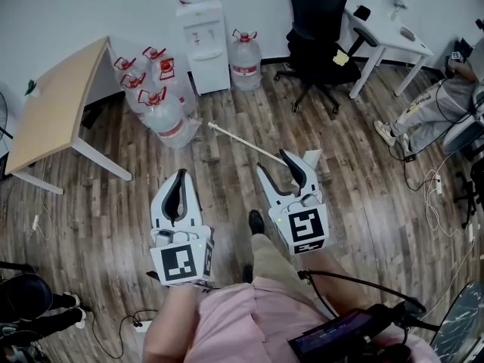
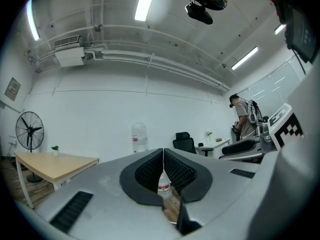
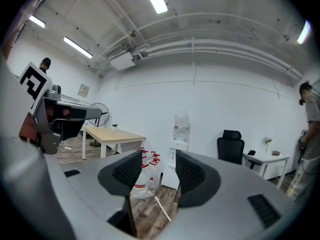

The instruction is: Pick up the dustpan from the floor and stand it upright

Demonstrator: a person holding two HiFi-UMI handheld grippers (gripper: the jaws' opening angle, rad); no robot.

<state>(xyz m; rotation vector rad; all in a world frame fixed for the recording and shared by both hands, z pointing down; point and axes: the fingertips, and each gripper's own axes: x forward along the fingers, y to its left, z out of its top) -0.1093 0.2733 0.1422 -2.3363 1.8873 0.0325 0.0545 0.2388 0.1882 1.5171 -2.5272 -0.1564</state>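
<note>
The dustpan lies flat on the wood floor. Its long white handle [image 1: 240,142] runs from near the water bottles toward my right gripper, and its pale pan [image 1: 315,159] is partly hidden behind that gripper. My right gripper [image 1: 273,161] hovers over the handle's pan end, open and empty. In the right gripper view the handle [image 3: 163,209] shows on the floor between the spread fingers of that gripper [image 3: 157,170]. My left gripper [image 1: 180,175] is held to the left of the handle, apart from it. Its jaws are shut on nothing, tips touching in the left gripper view [image 2: 163,153].
Several big water bottles [image 1: 162,106] and a water dispenser [image 1: 204,40] stand beyond the handle's far end. A light wood table [image 1: 51,110] is at left. A black office chair [image 1: 318,29], a white desk [image 1: 387,40] and a seated person [image 1: 432,108] are at right. Cables trail on the floor.
</note>
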